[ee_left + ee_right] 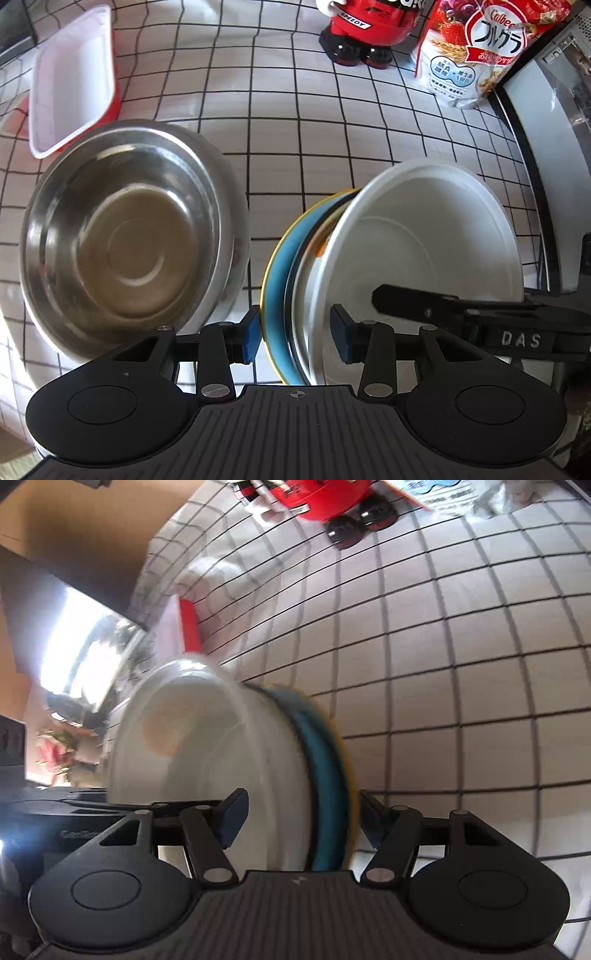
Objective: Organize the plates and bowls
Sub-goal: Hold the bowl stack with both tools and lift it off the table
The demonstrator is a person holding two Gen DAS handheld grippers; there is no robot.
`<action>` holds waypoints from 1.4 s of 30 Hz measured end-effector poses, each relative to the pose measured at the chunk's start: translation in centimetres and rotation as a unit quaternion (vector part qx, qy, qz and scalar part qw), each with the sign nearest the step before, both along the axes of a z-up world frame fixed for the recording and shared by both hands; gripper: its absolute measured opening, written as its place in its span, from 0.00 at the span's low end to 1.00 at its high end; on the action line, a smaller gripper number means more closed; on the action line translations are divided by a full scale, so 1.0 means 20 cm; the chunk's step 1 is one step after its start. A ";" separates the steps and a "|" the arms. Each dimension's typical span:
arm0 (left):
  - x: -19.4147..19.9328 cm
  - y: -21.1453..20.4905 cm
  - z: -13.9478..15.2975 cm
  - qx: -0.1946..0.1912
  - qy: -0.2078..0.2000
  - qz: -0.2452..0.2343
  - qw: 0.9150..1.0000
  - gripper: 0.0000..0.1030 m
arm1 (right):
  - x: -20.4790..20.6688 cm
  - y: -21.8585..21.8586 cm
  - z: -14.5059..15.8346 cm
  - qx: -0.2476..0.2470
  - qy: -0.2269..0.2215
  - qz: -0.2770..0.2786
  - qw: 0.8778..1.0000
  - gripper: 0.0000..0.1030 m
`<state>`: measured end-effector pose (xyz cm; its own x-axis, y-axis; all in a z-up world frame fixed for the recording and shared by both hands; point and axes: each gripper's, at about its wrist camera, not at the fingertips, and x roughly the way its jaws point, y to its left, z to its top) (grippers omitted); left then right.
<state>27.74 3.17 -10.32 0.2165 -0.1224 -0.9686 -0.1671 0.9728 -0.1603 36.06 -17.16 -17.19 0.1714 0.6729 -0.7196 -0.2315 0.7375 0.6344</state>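
Stack: a set of nested dishes stands on edge above the checked white tablecloth [295, 122] — a white round bowl [424, 236] on the right, a dark-rimmed dish between, and a blue plate with a yellow rim [275, 258] on the left.
Left gripper [295, 334]: its blue pads straddle the near edge of the stack, the left pad touching the blue plate's rim, the right pad against the white bowl; it looks clamped on the stack.
Right gripper [299, 819]: in its own blurred view the same stack sits between its fingers, white bowl left, blue plate right. The right finger is at the yellow rim; the left pad seems close to the bowl wall, but contact cannot be told.
Steel bowl: a wide stainless-steel bowl [129, 236] rests mouth-up on the cloth, just left of the stack and apart from it.
Key relation: the stack's flat faces run near-to-far, so its axis lies left-right; the steel bowl lies to its left, on the left gripper's side.
Likely step: tipping the stack flat, probably toward the steel bowl.
Background: a white-and-red rectangular tub [70, 85] far left, a red toy figure [365, 29] and a cereal bag [476, 48] at the far edge.
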 end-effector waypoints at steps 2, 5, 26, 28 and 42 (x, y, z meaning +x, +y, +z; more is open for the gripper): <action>0.01 0.01 0.00 -0.001 0.002 -0.006 1.000 0.38 | -0.01 0.00 0.02 -0.033 -0.015 -0.003 0.999 0.59; 0.01 0.00 0.01 0.010 0.003 -0.016 1.000 0.36 | -0.02 0.02 0.06 -0.058 -0.027 0.014 0.998 0.55; -0.01 -0.07 -0.01 0.035 -0.006 -0.014 0.999 0.49 | -0.06 0.03 0.00 -0.026 0.016 0.008 1.000 0.52; -0.02 -0.09 -0.01 0.034 -0.001 -0.021 0.999 0.49 | -0.08 0.01 0.00 -0.027 0.018 0.014 0.999 0.52; -0.03 -0.12 -0.01 0.042 -0.020 -0.037 0.998 0.53 | -0.09 -0.03 -0.01 -0.006 0.021 0.026 0.999 0.54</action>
